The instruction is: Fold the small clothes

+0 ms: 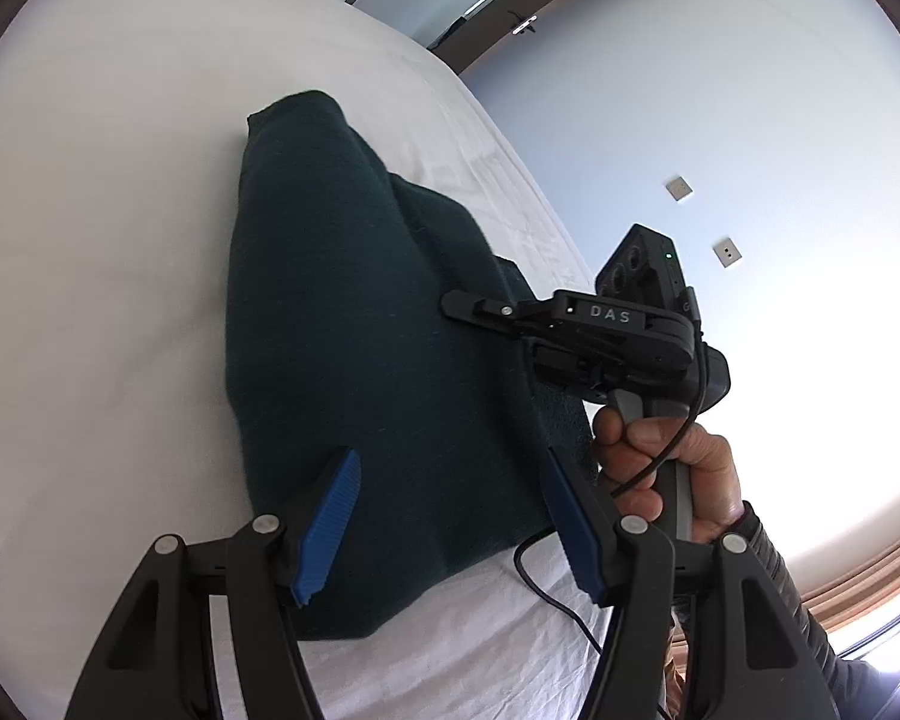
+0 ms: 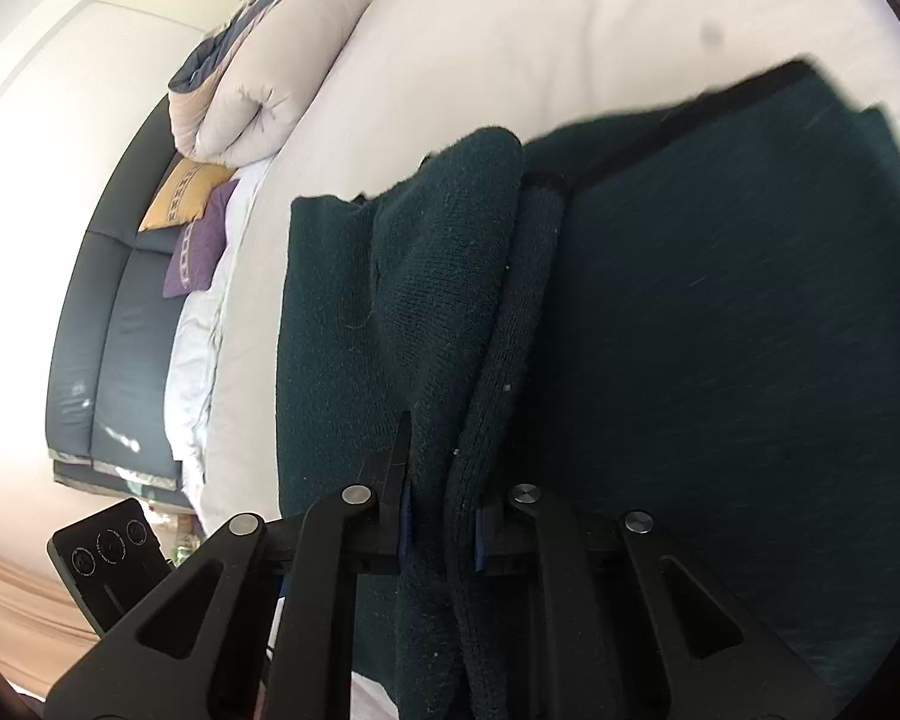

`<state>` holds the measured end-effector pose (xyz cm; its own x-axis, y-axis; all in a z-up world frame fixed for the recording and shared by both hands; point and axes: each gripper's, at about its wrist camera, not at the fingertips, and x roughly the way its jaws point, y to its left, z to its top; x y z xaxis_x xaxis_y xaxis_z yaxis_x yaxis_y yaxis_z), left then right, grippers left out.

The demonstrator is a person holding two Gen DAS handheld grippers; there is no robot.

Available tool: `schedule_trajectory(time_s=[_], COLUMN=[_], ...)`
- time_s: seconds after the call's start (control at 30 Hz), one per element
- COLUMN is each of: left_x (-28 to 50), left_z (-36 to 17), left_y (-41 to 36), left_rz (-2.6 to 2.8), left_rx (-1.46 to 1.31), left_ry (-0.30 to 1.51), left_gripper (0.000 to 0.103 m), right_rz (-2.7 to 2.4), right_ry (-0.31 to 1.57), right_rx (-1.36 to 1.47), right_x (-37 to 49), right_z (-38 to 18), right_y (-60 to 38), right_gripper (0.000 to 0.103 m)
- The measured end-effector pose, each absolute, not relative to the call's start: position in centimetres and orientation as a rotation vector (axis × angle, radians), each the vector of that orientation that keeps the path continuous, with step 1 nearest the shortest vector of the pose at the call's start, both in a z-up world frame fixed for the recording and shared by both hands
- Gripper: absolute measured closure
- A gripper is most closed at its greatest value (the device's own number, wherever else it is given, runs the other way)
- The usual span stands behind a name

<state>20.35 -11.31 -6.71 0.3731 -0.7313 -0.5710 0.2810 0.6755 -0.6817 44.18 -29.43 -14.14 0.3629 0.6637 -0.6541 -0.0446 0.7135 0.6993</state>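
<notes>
A dark green knitted garment [image 1: 360, 330] lies partly folded on the white bed [image 1: 90, 240]. My left gripper [image 1: 450, 462] hovers over the garment's near end, its blue pads [image 1: 330, 522] wide apart and gripping nothing. In the left wrist view my right gripper [image 1: 468, 309], held by a hand [image 1: 678, 480], reaches in over the garment's right edge. In the right wrist view the right gripper [image 2: 441, 498] is shut on a bunched fold of the garment [image 2: 720, 330], with cloth pinched between its pads and draping towards the camera.
A folded duvet [image 2: 258, 78], a yellow cushion [image 2: 180, 195] and a purple cushion [image 2: 201, 246] lie at the bed's far end against a dark padded headboard [image 2: 102, 330]. A black cable [image 1: 546, 588] trails over the sheet. The wall [image 1: 750, 120] stands close to the bed.
</notes>
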Motion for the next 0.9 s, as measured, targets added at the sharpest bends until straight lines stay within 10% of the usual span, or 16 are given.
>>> schedule_trajectory(time_s=[0.9], left_x=[20.4], left_z=[-5.9], left_y=[-15.5], left_rz=[-0.729], left_rx=[-0.415], left_ry=[1.033], left_gripper=[0.039], right_rz=[0.382], right_ry=[1.053], right_rx=[0.753], right_x=[42.7], right_z=[-15.7], right_y=[-41.2], right_gripper=[0.091])
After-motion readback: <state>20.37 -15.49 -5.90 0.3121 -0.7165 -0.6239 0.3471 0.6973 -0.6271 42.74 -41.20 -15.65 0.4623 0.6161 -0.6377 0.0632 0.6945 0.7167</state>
